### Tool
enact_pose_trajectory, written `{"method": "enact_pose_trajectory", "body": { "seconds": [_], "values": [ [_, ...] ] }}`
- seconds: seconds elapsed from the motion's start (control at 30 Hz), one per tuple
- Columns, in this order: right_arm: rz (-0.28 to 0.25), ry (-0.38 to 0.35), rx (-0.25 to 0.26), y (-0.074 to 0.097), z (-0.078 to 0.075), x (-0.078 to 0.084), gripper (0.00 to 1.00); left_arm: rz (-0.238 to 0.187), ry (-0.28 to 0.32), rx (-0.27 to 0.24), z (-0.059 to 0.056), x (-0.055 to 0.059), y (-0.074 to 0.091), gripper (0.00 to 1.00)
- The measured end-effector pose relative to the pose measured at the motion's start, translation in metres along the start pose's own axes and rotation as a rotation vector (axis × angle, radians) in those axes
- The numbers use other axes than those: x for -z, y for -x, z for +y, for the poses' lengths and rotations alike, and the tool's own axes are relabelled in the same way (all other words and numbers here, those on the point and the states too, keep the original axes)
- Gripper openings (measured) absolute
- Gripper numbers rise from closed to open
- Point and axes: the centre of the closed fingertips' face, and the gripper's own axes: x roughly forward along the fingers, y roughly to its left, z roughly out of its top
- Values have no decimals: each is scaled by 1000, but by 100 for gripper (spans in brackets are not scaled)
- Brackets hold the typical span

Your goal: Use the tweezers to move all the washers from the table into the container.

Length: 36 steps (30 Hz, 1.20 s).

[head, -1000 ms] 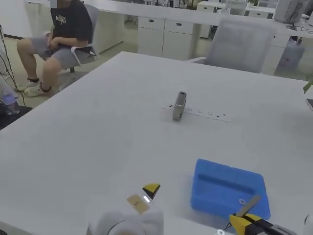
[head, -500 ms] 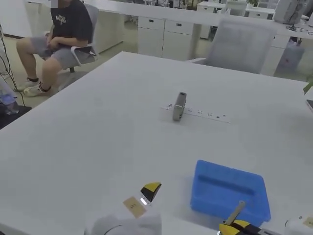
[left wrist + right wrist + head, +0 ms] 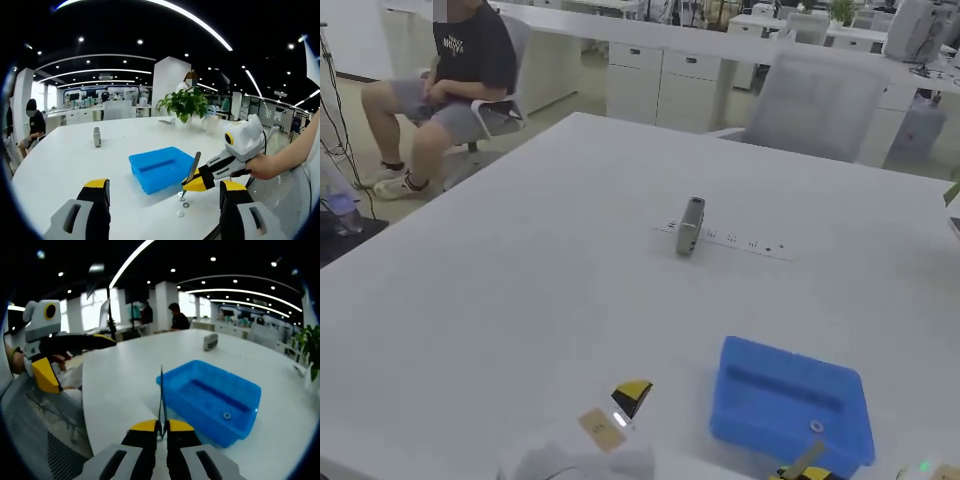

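White table (image 3: pixel 520 300): left gripper (image 3: pixel 164 184) gapes empty; right gripper (image 3: pixel 162 427) clamps tweezers (image 3: pixel 161 390) (washers (image 3: pixel 186 204) beside tip).

Table (image 3: pixel 520 280) wide open left of container (image 3: pixel 780 400); grey block (image 3: pixel 690 225) stands mid-table, well beyond it.

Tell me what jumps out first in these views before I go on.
The blue container near the table's front edge stands out, with one washer lying inside it. The right tongs are shut on the tweezers. In the left gripper view the tweezers' tip hangs just above a few loose washers on the table beside the container.
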Motion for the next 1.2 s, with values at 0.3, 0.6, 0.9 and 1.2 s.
{"method": "enact_pose_trajectory", "body": {
  "seconds": [0.3, 0.6, 0.9, 1.2],
  "values": [
    [13, -6, -21, 0, 6, 2, 4, 23, -14, 6, -1, 4, -1, 91],
    [9, -37, 10, 3, -1, 2, 5, 33, -21, 3, 0, 6, -1, 91],
    [14, -27, -8, -3, 6, 1, 6, 38, -26, 1, 0, 7, -1, 90],
    [10, -17, 6, -11, 6, 0, 6, 47, -33, 1, 0, 8, -1, 90]
  ]
}}
